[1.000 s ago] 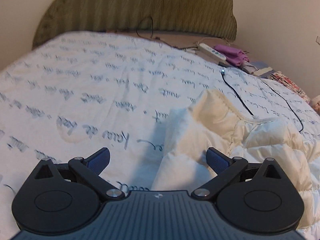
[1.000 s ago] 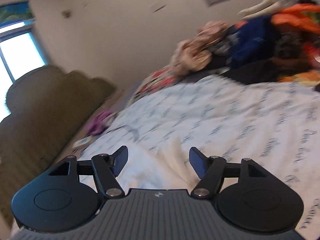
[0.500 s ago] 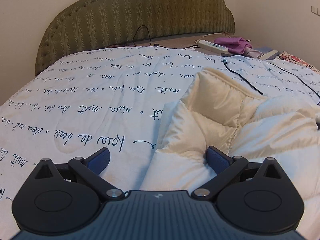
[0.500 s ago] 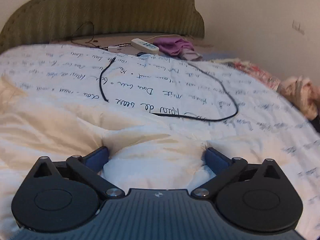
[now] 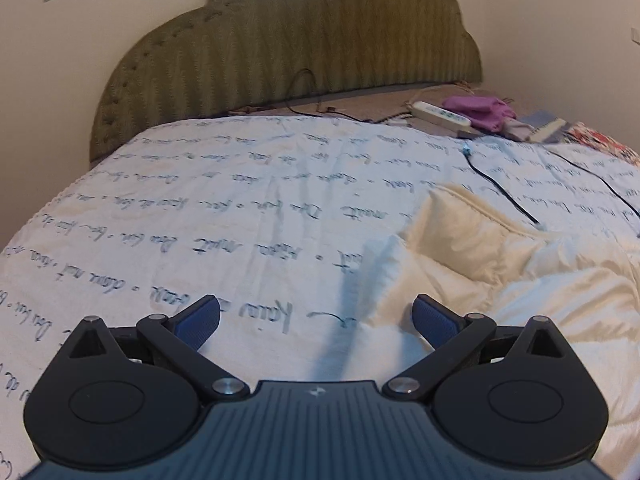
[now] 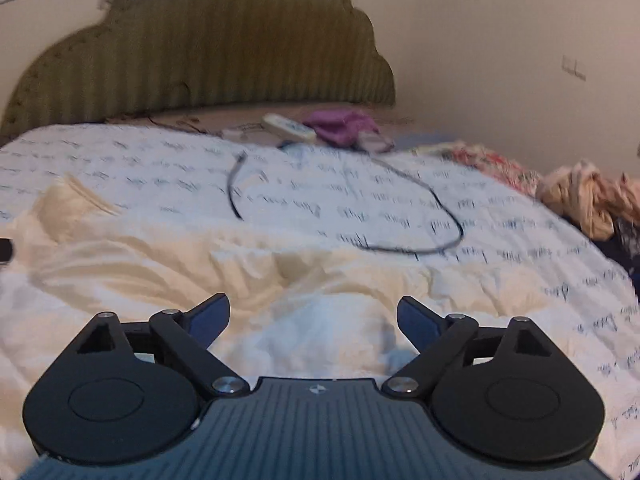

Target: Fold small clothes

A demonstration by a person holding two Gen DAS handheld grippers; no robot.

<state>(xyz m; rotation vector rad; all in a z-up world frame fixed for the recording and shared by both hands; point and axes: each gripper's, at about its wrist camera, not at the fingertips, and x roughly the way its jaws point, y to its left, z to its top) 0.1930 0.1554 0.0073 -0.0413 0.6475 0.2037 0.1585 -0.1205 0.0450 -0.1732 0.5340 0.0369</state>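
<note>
Dim warm light, fisheye edges — right view motion-blurred

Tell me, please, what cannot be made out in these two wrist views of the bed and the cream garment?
- Cream padded garment: its near and right parts are cut off by the left wrist view's edge and hidden behind the left gripper; its overall shape is unclear.
- Same garment in the right wrist view: its near edge lies behind the right gripper.
- Clothes pile: blurred, cut by the edge.
- Bedspread writing: too blurred to read.
</note>
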